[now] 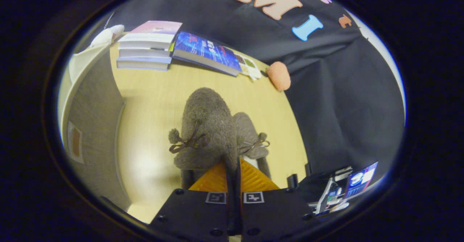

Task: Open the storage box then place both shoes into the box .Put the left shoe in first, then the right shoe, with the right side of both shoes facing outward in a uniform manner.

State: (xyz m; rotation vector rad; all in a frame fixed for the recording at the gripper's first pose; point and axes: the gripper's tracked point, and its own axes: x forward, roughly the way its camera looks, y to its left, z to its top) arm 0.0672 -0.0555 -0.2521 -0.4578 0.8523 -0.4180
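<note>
Grey fluffy slipper (206, 126) with bow, pinched in gripper (233, 169), second slipper (250, 135) beside it, box wall (94, 126) alongside

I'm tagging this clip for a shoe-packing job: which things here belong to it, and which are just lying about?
Job:
- hand-held gripper, fingers pinched on the nearer grey shoe
- second grey shoe beside it
- grey storage box

Lying about:
- stack of books
- blue book
- orange plush
</note>
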